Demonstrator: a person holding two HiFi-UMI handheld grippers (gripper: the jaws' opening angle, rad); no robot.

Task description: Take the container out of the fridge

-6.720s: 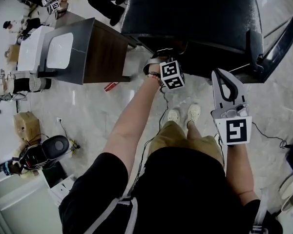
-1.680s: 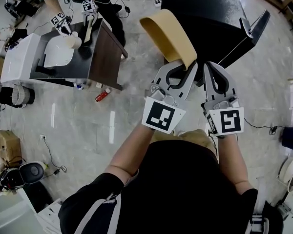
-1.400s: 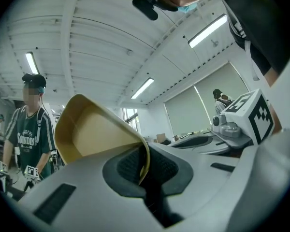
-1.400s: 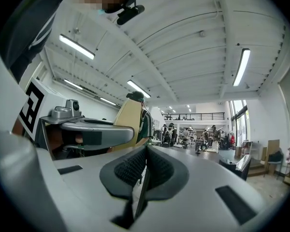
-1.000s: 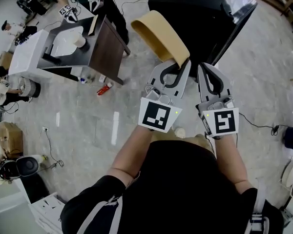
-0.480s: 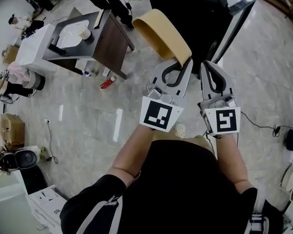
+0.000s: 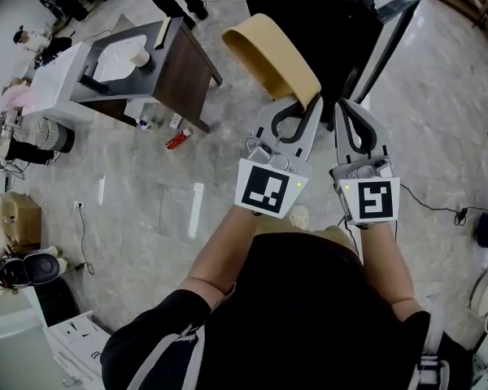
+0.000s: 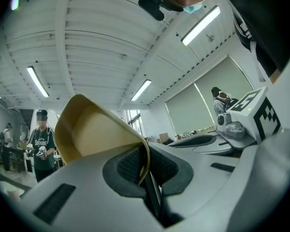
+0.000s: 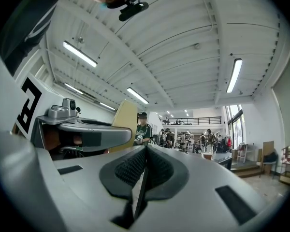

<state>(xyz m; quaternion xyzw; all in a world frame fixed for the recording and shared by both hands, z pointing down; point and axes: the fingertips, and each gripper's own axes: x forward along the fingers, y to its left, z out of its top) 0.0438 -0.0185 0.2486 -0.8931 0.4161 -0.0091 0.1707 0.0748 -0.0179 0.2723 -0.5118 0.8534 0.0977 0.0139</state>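
Observation:
A tan, shallow container (image 7: 270, 55) is held up in front of the black fridge (image 7: 309, 6), whose door (image 7: 390, 31) stands open to the right. My left gripper (image 7: 313, 102) is shut on the container's near rim. In the left gripper view the thin rim (image 8: 144, 153) is pinched between the ribbed pads, and the container (image 8: 92, 134) rises to the left. My right gripper (image 7: 347, 108) hangs just right of the left one, shut with nothing in it. In the right gripper view the pads (image 9: 130, 170) meet, and the container (image 9: 125, 117) shows edge-on at the left.
A brown table (image 7: 183, 71) with a white tray and a cup stands to the upper left. A red object (image 7: 177, 140) lies on the marble floor by its leg. A cable (image 7: 439, 210) runs across the floor at the right. Other people stand further off.
Earlier my left gripper reached into the dark fridge; now it holds the tan container outside, in front of the open door. Over the last half second both grippers barely shifted.

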